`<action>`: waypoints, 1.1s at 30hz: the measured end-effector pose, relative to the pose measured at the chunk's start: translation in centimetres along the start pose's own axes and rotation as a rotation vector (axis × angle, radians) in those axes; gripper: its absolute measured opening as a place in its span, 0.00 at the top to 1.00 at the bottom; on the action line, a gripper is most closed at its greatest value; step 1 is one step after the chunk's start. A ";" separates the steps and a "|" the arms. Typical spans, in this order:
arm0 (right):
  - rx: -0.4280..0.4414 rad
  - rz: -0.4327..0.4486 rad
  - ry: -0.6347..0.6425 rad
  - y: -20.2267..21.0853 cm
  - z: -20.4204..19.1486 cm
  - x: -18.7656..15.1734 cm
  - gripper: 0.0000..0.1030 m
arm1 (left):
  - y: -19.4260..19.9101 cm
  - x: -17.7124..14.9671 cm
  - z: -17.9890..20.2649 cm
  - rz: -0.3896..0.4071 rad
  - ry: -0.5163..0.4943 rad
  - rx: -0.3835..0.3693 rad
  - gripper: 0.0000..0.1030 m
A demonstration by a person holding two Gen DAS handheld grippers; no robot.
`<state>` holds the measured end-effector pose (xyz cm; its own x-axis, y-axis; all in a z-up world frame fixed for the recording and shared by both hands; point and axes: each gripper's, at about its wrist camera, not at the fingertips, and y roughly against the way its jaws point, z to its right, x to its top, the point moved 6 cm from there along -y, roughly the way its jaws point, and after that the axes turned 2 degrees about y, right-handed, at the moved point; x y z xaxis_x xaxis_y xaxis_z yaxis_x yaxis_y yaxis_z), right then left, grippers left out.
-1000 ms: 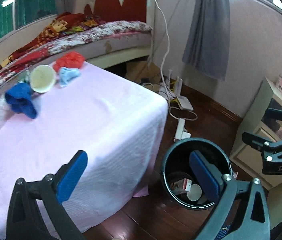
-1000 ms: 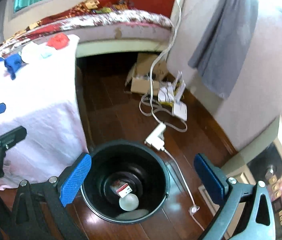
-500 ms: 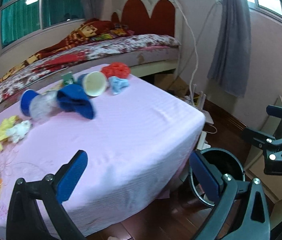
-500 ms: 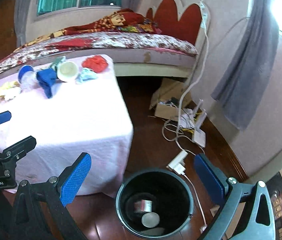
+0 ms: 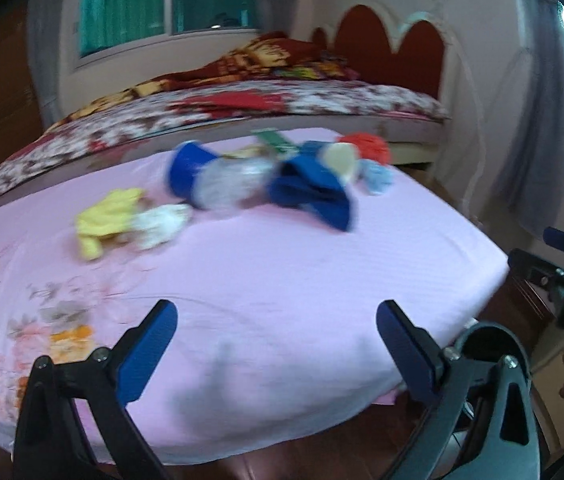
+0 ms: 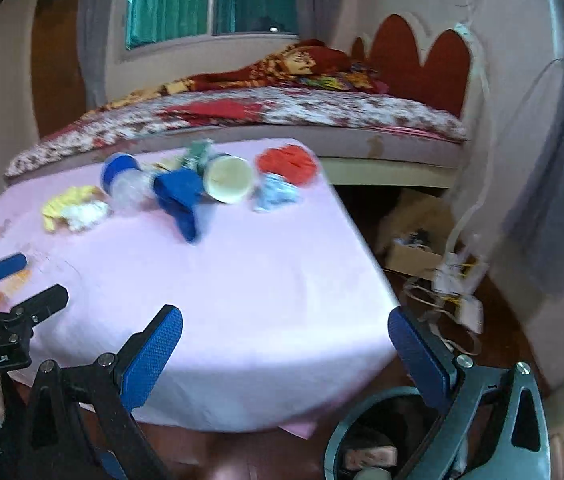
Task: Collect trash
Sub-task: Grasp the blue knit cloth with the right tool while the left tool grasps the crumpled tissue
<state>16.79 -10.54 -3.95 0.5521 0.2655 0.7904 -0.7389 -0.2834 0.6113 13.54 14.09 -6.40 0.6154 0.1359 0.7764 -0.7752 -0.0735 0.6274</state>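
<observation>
The bed (image 6: pixel 289 116) fills the far side, and the table (image 5: pixel 282 272) under its pink cloth takes the middle. A second ago both cameras looked down into the bin (image 6: pixel 345 436), which already holds a cup and a carton; now both have swung up to the table, so the bin sits low at the near right edge. That reads as one drop finished and the next pick starting.

The trash lies in a row along the far edge of the table: a yellow wad (image 5: pixel 106 220) at the left, then a clear bottle (image 5: pixel 218 184), a blue cloth (image 5: pixel 313 196), a cup (image 6: pixel 228 179), a pale blue scrap (image 6: pixel 278 196) and a red bag (image 6: pixel 287 162) at the far right.

The left gripper (image 5: pixel 276 354) and right gripper (image 6: pixel 283 354) both hang over the near edge with jaws spread wide, empty, well short of the trash
</observation>
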 end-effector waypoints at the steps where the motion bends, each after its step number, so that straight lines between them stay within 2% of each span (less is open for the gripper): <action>1: 0.023 0.000 -0.007 -0.6 -0.6 0.4 0.00 | -0.4 0.3 -1.5 -0.002 0.014 0.023 0.06; 2: 0.062 -0.012 -0.011 -1.6 -1.6 0.8 0.00 | -0.7 0.4 -2.4 -0.002 0.020 0.040 0.07; 5: 0.062 -0.043 0.036 -4.1 -4.1 2.0 0.00 | -2.4 1.2 -5.9 -0.020 0.057 0.070 0.12; 9: 0.111 -0.049 0.063 -8.2 -7.6 4.8 0.00 | -5.5 2.3 -9.3 -0.053 0.101 0.096 0.19; 14: 0.136 -0.081 0.080 -13.1 -10.3 7.2 0.01 | -8.8 3.1 -11.0 -0.087 0.127 0.093 0.22; 18: 0.151 -0.131 0.084 -17.0 -11.9 8.6 0.14 | -11.4 3.6 -11.4 -0.125 0.138 0.066 0.25; 21: 0.169 -0.198 0.065 -19.9 -12.5 8.9 0.20 | -12.9 3.7 -11.3 -0.159 0.138 0.047 0.30; 23: 0.186 -0.224 0.051 -21.3 -12.8 9.1 0.21 | -13.5 3.9 -11.2 -0.183 0.154 0.022 0.36; 27: 0.197 -0.252 0.028 -23.2 -13.1 9.1 0.26 | -14.3 4.5 -11.1 -0.200 0.159 0.009 0.37; 28: 0.199 -0.251 0.024 -23.3 -13.2 9.2 0.33 | -14.5 4.6 -11.0 -0.202 0.155 0.011 0.40; 29: 0.199 -0.248 0.021 -23.3 -13.2 9.3 0.41 | -14.6 4.7 -10.9 -0.201 0.140 0.019 0.48; 30: 0.208 -0.246 0.017 -23.3 -13.3 9.5 0.52 | -14.6 4.7 -10.8 -0.200 0.129 0.025 0.56; 31: 0.212 -0.246 0.012 -23.1 -13.3 9.5 0.55 | -14.7 4.8 -10.9 -0.202 0.122 0.030 0.63; 33: 0.223 -0.242 0.007 -22.6 -13.0 9.4 0.59 | -14.2 4.7 -10.8 -0.197 0.136 0.001 0.66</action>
<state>33.59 10.37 -10.84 0.6980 0.3554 0.6217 -0.4836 -0.4064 0.7753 25.95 26.40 -12.27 0.7298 0.2794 0.6240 -0.6421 -0.0331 0.7659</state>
